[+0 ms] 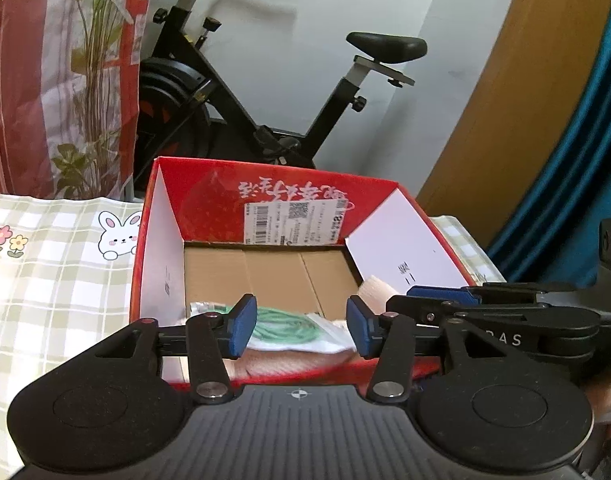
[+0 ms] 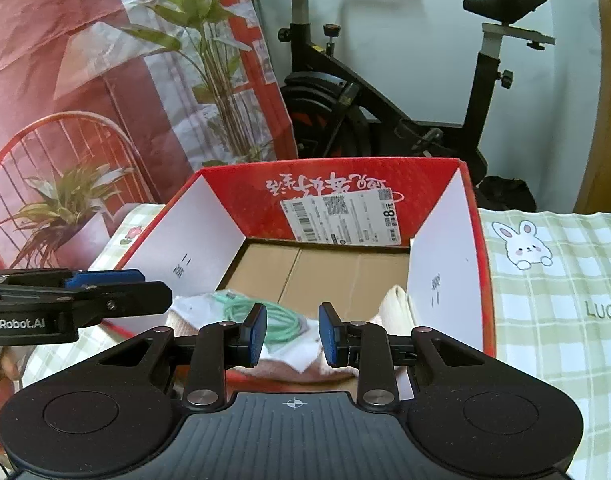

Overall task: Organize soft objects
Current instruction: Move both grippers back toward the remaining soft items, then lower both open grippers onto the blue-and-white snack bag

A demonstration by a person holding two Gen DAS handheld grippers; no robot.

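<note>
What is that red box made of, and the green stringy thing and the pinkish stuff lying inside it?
The red box looks like cardboard: glossy red print outside, plain brown flaps on its floor. The green coil seems to be thin cord or cable inside a clear plastic bag, judging by the shiny wrinkled film. The pinkish cloth under it looks like soft fuzzy fabric, perhaps a towel; the blur leaves that open.

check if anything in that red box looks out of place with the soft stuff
One oddity: a coiled green cord in a clear bag lies atop the folded cloths in the red box. It isn't cloth.
</note>
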